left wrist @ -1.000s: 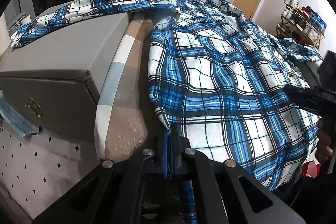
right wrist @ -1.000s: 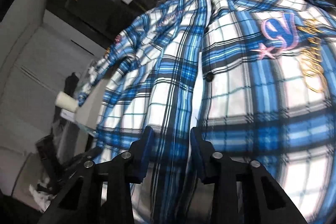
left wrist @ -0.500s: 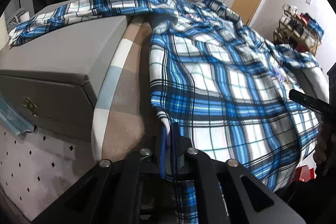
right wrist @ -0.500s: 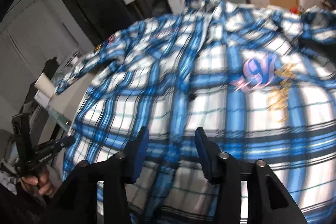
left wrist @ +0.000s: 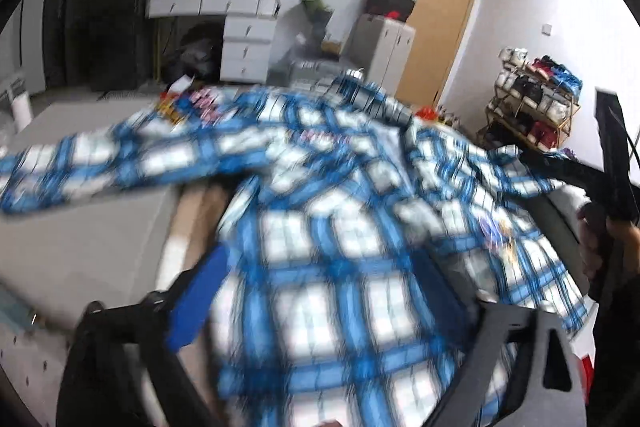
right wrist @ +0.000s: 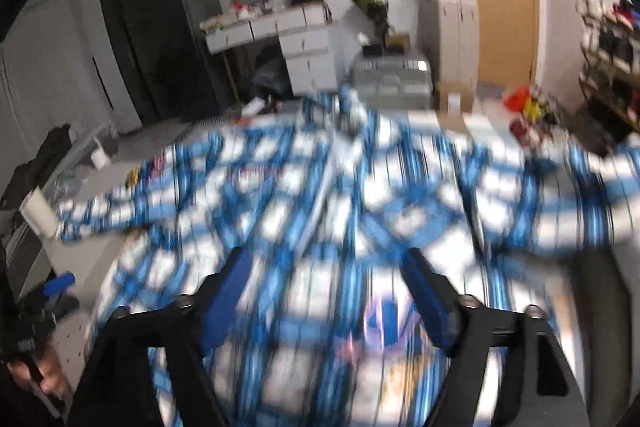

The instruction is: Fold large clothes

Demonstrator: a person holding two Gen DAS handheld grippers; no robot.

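A large blue and white plaid shirt [left wrist: 320,235] lies spread face up over a bed, sleeves out to both sides, blurred by motion. My left gripper [left wrist: 340,307] hovers above its near left hem. Its jaws are opening wide, with cloth below them but nothing pinched. In the right wrist view the shirt [right wrist: 320,195] fills the middle. My right gripper [right wrist: 326,299] hangs over the front near the pink and blue chest print [right wrist: 384,315]. Its jaws are opening too and its blue pads [right wrist: 224,299] are clear of the fabric. A hand holds the right gripper [left wrist: 608,195] at the far right edge.
A grey box-like block [left wrist: 80,235] sits left of the striped mattress edge [left wrist: 192,219]. Behind stand a white drawer desk [left wrist: 240,39], a grey cabinet [right wrist: 448,35], a wooden door [left wrist: 436,7] and a shoe rack [left wrist: 532,107]. The left gripper [right wrist: 36,315] shows at lower left.
Both grippers let go of the shirt's hem and their jaws spread wide. Both rose and tipped up, so more of the room shows. The shirt dropped back onto the bed.
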